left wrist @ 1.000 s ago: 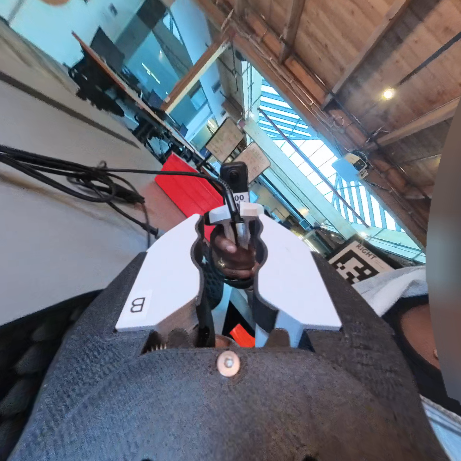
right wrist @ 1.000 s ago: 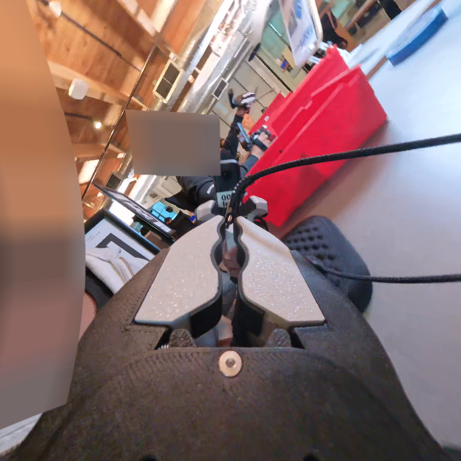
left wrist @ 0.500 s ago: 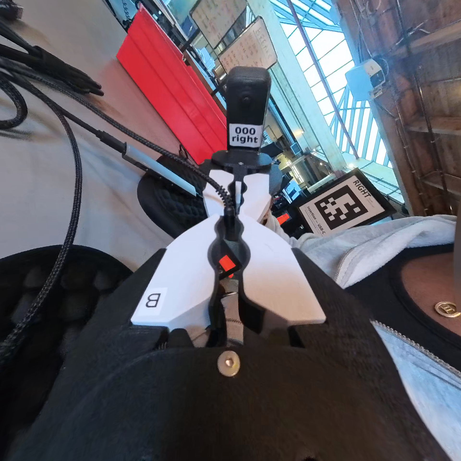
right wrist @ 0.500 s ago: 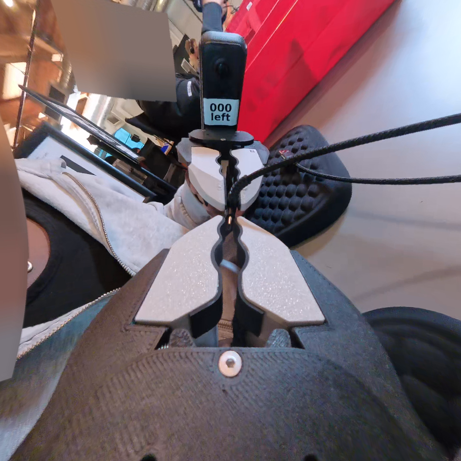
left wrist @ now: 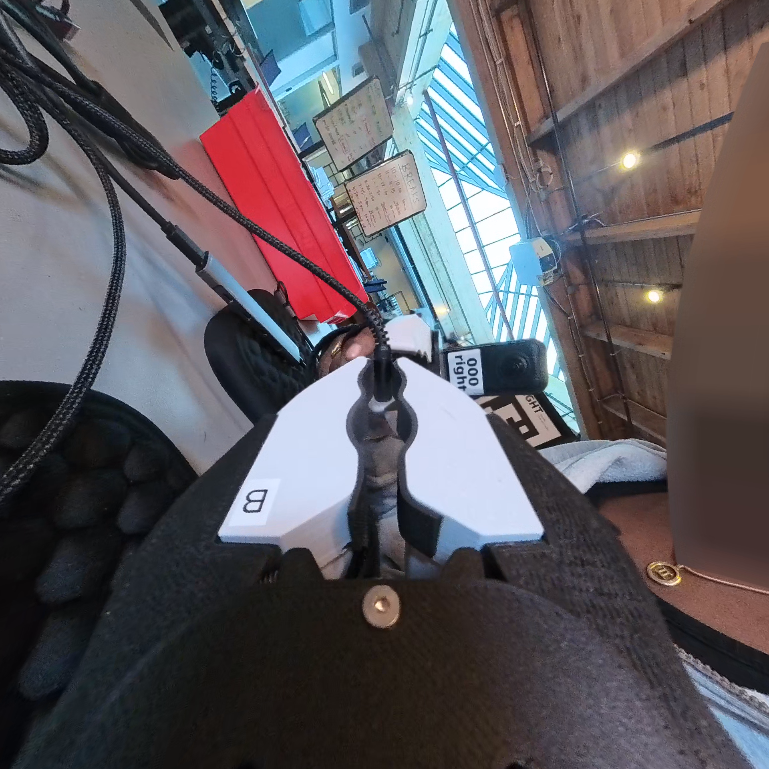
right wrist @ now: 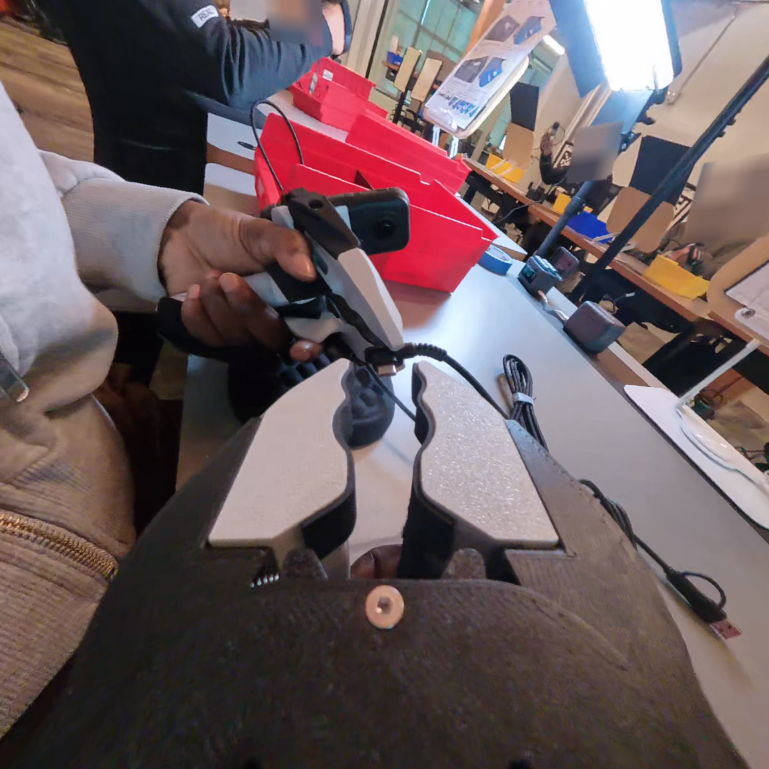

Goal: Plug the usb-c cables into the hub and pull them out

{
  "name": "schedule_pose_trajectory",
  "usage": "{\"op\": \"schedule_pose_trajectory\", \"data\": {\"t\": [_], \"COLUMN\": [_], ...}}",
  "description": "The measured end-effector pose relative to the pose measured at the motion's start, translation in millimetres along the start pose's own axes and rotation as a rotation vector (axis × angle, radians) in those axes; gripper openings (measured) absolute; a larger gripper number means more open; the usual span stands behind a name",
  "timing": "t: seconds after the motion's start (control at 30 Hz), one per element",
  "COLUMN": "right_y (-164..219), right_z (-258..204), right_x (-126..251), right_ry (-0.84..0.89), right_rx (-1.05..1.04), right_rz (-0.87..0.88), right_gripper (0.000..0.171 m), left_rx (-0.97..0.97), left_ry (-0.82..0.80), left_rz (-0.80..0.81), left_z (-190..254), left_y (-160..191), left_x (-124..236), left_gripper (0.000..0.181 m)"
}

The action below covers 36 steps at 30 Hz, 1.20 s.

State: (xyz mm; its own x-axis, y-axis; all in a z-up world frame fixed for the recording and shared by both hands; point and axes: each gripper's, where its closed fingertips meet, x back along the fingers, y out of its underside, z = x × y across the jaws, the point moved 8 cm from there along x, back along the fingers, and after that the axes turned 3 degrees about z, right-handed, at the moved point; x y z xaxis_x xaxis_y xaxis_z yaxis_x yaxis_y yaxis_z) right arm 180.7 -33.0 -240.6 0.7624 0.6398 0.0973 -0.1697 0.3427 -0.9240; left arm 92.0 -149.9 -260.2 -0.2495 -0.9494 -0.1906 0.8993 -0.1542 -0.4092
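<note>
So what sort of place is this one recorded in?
Probably a shared workshop or lab hall: long tables in rows with red bins and yellow bins, a studio light on a stand, and a timber ceiling with a skylight.

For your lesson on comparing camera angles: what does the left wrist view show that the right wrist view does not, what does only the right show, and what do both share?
Only the left wrist view shows the silver hub lying on a black pad, two boards and the wooden ceiling.

Only the right wrist view shows the bundled cable on the table, grey cubes, yellow bins and the open right gripper.

Both show the red bins and the braided USB-C cable clamped in the left gripper.
</note>
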Motion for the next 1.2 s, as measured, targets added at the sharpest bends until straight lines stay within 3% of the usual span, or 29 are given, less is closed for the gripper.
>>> {"op": "schedule_pose_trajectory", "data": {"t": [0.03,0.17,0.47,0.97,1.07,1.2], "right_y": [-0.7,0.6,-2.5,-0.5,-3.1,7.7], "right_z": [-1.0,-2.3,9.6,11.4,16.5,58.8], "right_x": [-1.2,-5.3,5.7,2.9,7.1,34.3], "right_ry": [0.001,0.012,-0.202,-0.352,-0.356,-0.244], "right_rx": [0.013,0.056,0.007,0.038,-0.105,-0.545], "right_rz": [0.004,-0.010,0.020,-0.010,-0.003,-0.094], "right_gripper": [0.025,0.011,0.011,0.011,0.012,0.029], "left_rx": [0.003,0.012,0.061,0.042,-0.014,-0.042], "left_ry": [0.002,-0.001,0.060,0.057,0.058,0.062], "left_rz": [-0.002,-0.011,-0.218,-0.259,-0.231,-0.181], "left_z": [-0.4,-0.9,0.7,-1.6,0.0,0.4], "left_y": [0.1,1.4,11.8,12.5,10.9,8.8], "left_x": [0.2,-1.3,-5.5,-10.2,-10.2,-7.4], "left_gripper": [0.009,0.008,0.017,0.009,0.009,0.009]}}
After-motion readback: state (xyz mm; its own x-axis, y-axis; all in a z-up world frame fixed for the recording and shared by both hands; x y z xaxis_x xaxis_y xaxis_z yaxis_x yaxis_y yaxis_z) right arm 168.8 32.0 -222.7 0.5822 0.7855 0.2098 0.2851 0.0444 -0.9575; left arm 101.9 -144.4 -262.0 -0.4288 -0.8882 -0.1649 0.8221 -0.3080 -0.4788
